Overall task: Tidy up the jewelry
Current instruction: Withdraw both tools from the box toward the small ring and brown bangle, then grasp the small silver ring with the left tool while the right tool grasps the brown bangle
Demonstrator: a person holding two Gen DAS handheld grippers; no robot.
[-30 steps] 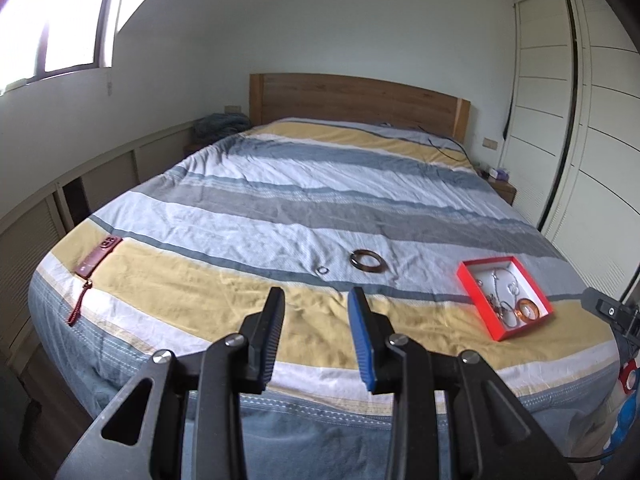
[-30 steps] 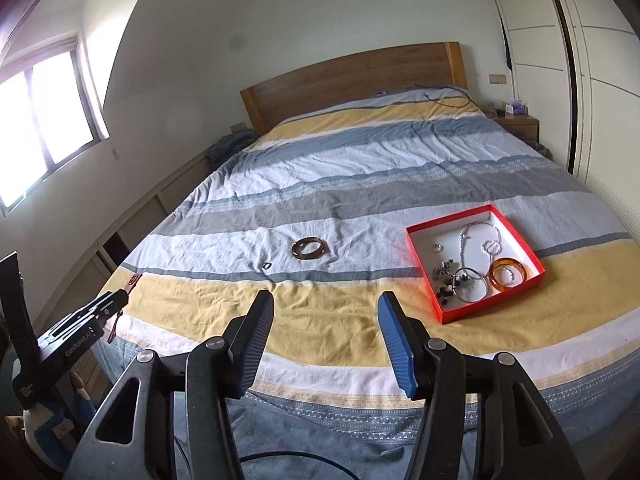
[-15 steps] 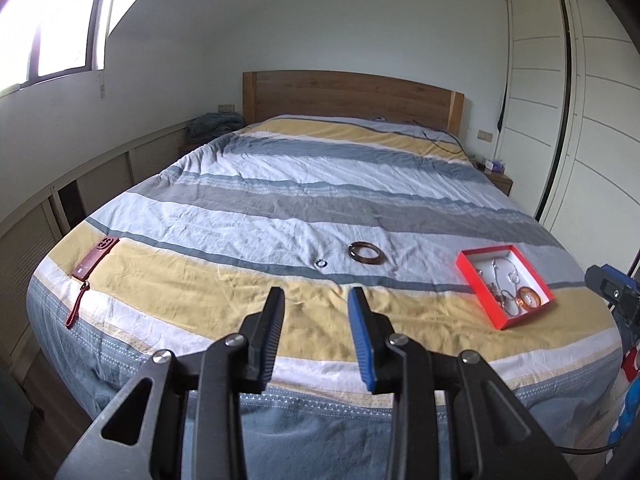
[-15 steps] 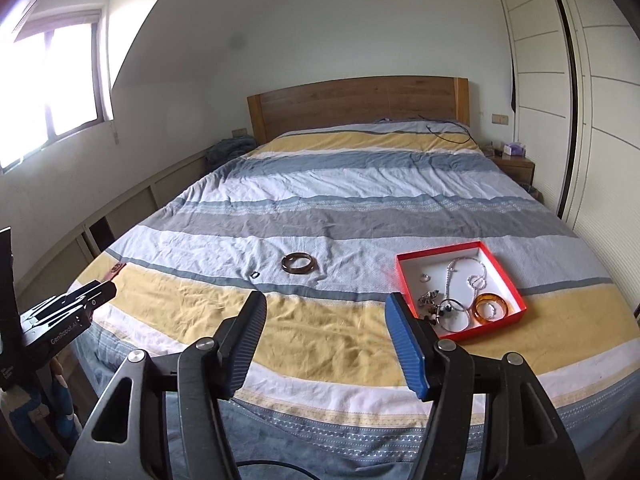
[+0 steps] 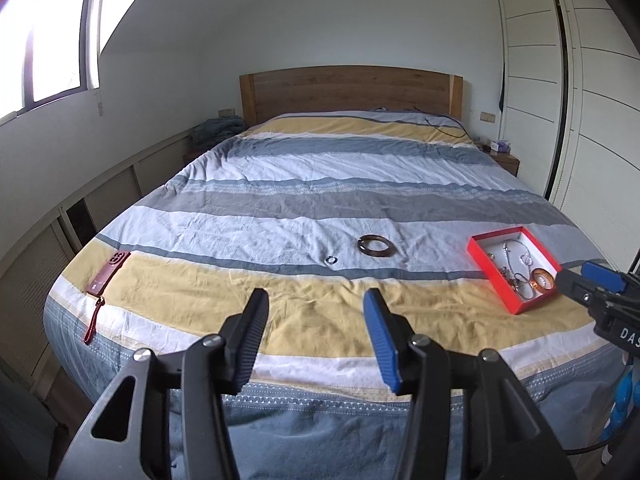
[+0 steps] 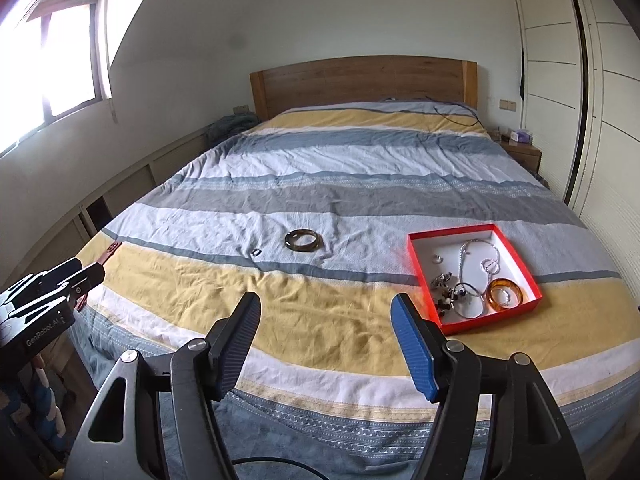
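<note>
A dark brown bangle [image 5: 376, 245] [image 6: 303, 239] and a small ring [image 5: 331, 259] [image 6: 256, 252] lie loose on the striped bed cover. A red tray [image 5: 478, 256] [image 6: 417, 264] at the right holds an orange bangle [image 6: 505, 294], chains and several small pieces. My left gripper [image 5: 316, 312] is open and empty above the bed's foot, short of the ring. My right gripper [image 6: 325, 316] is open and empty, between the bangle and the tray, also short of them.
A red phone case with a strap [image 5: 108, 273] lies at the bed's left edge. The wooden headboard [image 5: 352, 88] is at the far end, a white wardrobe [image 5: 592, 100] on the right, low cabinets [image 5: 100, 200] on the left.
Both grippers have pulled back and risen, so the bed looks farther away. The left gripper's jaws have opened wider. The jewelry has not moved.
</note>
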